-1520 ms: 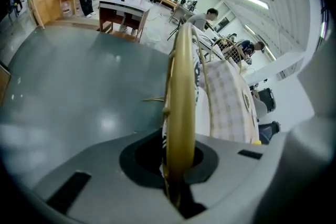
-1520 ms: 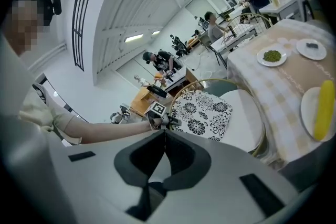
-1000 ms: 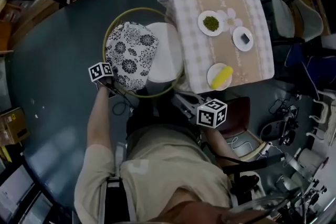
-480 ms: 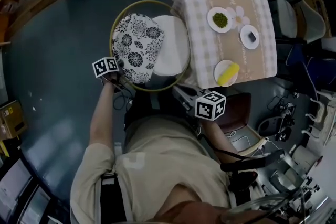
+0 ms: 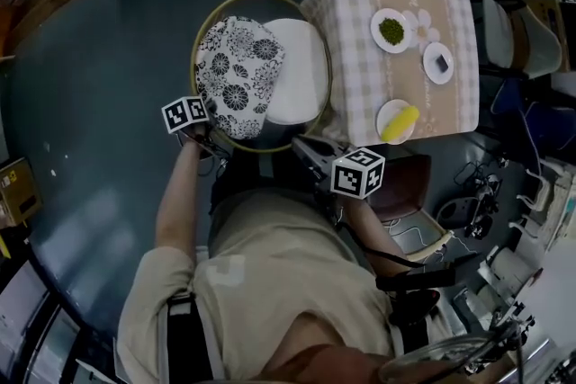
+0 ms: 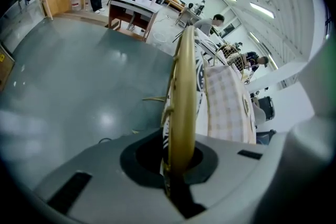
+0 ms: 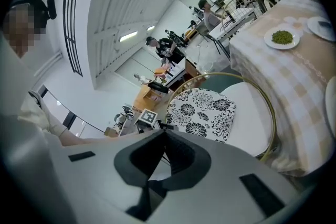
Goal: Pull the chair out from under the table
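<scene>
left claw [image 6: 177, 168], tipped steeply down, grips the rim of the chair [image 6: 184, 86]; right claw [image 7: 160, 136] clenched, empty.

A large lab hall was indicated by cluttered workbenches [image 6: 132, 8], tangled floor cables [image 5: 472, 209] and ceiling strip lights [image 6: 264, 9].

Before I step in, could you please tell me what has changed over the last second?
The right gripper, shut and empty, has moved closer to the chair. The left gripper stays clamped on its gold hoop, and the chair seems no farther from the table.
</scene>
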The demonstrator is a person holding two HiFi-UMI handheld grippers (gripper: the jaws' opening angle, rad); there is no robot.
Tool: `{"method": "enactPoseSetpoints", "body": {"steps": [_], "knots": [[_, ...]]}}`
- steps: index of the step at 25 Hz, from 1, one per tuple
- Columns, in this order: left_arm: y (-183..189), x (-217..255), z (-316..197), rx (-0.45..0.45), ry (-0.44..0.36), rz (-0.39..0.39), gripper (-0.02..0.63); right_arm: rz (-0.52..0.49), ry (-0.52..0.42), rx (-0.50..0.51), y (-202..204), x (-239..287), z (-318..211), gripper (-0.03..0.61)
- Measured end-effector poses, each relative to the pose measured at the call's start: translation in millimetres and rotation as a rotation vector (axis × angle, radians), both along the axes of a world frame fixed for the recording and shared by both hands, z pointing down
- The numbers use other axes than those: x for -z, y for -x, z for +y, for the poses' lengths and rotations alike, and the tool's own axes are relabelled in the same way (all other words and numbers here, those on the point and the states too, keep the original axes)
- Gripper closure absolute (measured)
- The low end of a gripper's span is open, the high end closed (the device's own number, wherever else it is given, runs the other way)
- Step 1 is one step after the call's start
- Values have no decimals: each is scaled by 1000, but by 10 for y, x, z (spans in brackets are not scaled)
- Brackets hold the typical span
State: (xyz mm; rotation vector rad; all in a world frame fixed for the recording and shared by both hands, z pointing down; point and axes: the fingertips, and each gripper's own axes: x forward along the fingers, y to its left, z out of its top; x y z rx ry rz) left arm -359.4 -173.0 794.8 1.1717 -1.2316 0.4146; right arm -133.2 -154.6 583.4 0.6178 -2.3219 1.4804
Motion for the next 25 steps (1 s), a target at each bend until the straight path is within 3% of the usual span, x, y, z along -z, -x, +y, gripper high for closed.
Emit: {"method": "enactPoseSetpoints", "body": {"steps": [14,25], "knots": [[76,48,25,40,23,13,595,-2,-6,4,58,50,5,566],[89,38,26,15,36,-38,598,-40,8,74,-245,-43,153,566]]}}
